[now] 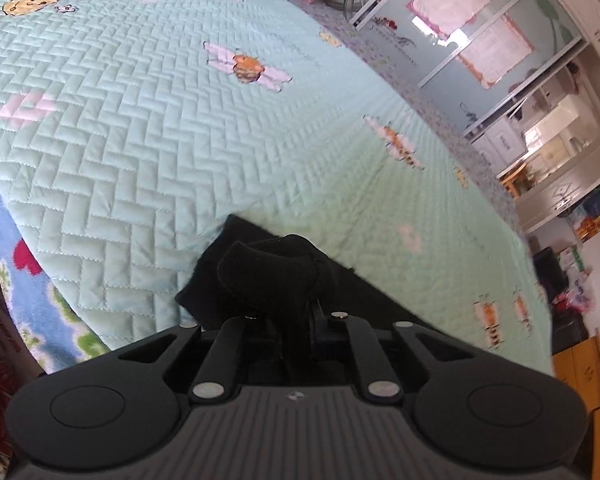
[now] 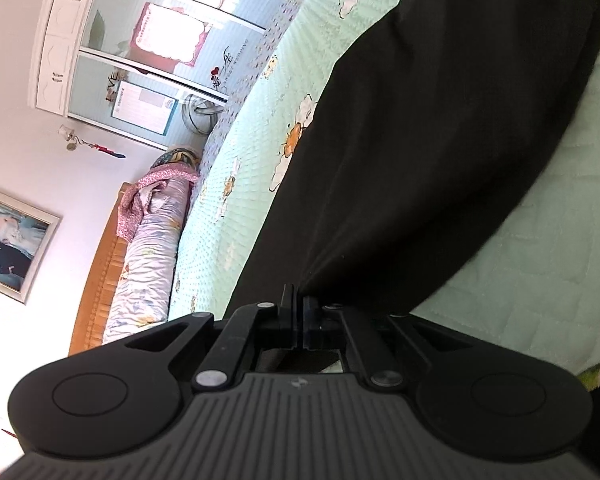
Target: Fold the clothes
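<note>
A black garment (image 2: 440, 128) lies stretched across the mint-green quilted bedspread (image 1: 148, 128). In the right wrist view my right gripper (image 2: 300, 300) is shut on the near edge of the black garment, and the cloth runs taut away from the jaws toward the top right. In the left wrist view my left gripper (image 1: 292, 300) is shut on a bunched fold of the same black garment (image 1: 268, 268), which humps up over the fingertips and hides them. The cloth sits lifted a little off the bedspread.
The bedspread (image 2: 540, 248) carries bee and flower prints. A rolled floral duvet (image 2: 148, 264) lies by the wooden headboard (image 2: 100, 280). A mirrored wardrobe (image 1: 480, 52) stands beyond the bed. A blue patterned blanket (image 1: 16, 272) hangs at the bed's left edge.
</note>
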A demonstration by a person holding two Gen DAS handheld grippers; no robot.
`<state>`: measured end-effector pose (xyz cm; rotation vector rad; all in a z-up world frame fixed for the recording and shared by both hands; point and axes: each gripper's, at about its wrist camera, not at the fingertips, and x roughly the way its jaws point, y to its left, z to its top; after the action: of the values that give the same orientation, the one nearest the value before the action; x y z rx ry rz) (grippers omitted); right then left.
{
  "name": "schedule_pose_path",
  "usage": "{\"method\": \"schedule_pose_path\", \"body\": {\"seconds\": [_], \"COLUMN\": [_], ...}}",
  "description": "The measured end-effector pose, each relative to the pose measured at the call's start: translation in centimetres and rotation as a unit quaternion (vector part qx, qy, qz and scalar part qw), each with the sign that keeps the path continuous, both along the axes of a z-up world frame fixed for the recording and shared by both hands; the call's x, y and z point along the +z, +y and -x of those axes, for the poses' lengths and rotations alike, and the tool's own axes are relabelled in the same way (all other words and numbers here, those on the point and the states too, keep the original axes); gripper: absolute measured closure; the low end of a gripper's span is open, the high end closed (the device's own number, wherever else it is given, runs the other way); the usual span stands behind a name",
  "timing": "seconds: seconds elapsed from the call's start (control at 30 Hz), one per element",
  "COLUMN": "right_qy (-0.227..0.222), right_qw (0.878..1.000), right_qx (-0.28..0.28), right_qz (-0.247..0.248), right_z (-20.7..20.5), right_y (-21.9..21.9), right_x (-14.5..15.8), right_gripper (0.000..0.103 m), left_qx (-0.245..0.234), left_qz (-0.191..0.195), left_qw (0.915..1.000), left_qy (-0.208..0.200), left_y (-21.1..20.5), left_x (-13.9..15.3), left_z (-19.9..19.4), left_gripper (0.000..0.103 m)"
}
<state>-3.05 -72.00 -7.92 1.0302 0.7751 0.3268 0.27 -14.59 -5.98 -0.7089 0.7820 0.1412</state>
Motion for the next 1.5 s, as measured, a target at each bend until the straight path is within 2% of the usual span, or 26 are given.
{"method": "schedule_pose_path", "body": {"seconds": [0.17,0.37,0.4,0.43,0.5,0.53,0.57,0.6,0.63,0.7,0.83,1.03,1.13,1.3,1.37,1.4,1.43,1.5], "right_qy": [0.013,0.043,0.048,0.053,0.059,0.061,0.061,0.061,0.061,0.061,0.059,0.061,0.063,0.057,0.051,0.049,0.051,0.053], "right_qw": [1.0,0.999,0.999,0.999,0.998,0.998,0.998,0.998,0.998,0.998,0.998,0.998,0.998,0.998,0.997,0.997,0.996,0.994], "right_qx": [0.006,0.005,0.004,0.003,0.001,0.0,0.0,0.0,0.001,0.0,0.006,0.004,0.003,-0.001,-0.009,-0.014,-0.021,-0.035], "right_qz": [0.013,-0.002,-0.002,-0.003,-0.006,-0.007,-0.007,-0.006,-0.006,-0.007,0.0,-0.011,-0.017,-0.032,-0.055,-0.065,-0.072,-0.085], "right_z": [0.1,-0.2,-0.2,-0.2,-0.1,-0.1,-0.1,-0.1,-0.1,-0.2,0.1,0.5,0.5,0.6,0.8,0.9,1.0,1.1], "right_y": [-0.1,0.0,0.0,-0.1,-0.1,0.0,0.1,0.2,-0.1,0.1,-0.4,-1.1,-1.1,-1.4,-1.7,-1.9,-2.0,-2.3], "right_x": [-0.5,-1.9,-2.1,-2.3,-2.7,-2.8,-2.8,-2.8,-2.9,-2.9,-2.8,-3.2,-3.4,-3.6,-3.8,-4.0,-4.2,-4.6], "right_gripper": [0.1,0.096,0.096,0.096,0.096,0.096,0.096,0.096,0.096,0.096,0.096,0.096,0.096,0.096,0.095,0.093,0.086,0.083], "left_qx": [-0.008,0.011,0.011,0.01,-0.03,-0.053,-0.058,-0.059,-0.044,-0.021,-0.026,0.024,0.044,0.04,0.032,0.03,0.031,0.035], "left_qz": [-0.002,0.071,0.067,0.059,-0.027,-0.077,-0.084,-0.083,-0.053,0.003,0.01,0.069,0.054,0.052,0.063,0.069,0.071,0.07], "left_qw": [0.9999,0.9974,0.9976,0.9978,0.9947,0.9885,0.9899,0.9926,0.9973,0.9998,0.9996,0.9969,0.9969,0.9973,0.9969,0.9966,0.9964,0.9964], "left_qy": [0.014,0.004,-0.012,-0.029,-0.095,-0.12,-0.098,-0.066,-0.026,-0.005,-0.008,-0.028,-0.035,-0.034,-0.034,-0.034,-0.034,-0.033], "left_y": [0.3,1.6,1.4,1.1,-0.9,-2.0,-2.0,-1.8,-0.9,0.6,0.9,2.7,3.3,2.9,2.5,2.3,2.3,2.1], "left_x": [-1.5,-2.0,-1.3,-0.4,2.2,3.4,2.8,1.8,0.1,-2.3,-1.9,-1.5,-0.9,-0.7,-0.9,-1.0,-1.3,-1.4], "left_z": [-0.1,0.3,0.4,0.6,0.9,1.0,0.4,-0.3,-0.9,-0.6,-0.2,1.1,1.2,1.5,1.5,1.4,1.3,1.2], "left_gripper": [0.091,0.082,0.082,0.082,0.082,0.077,0.077,0.077,0.08,0.081,0.081,0.073,0.069,0.069,0.062,0.059,0.056,0.054]}}
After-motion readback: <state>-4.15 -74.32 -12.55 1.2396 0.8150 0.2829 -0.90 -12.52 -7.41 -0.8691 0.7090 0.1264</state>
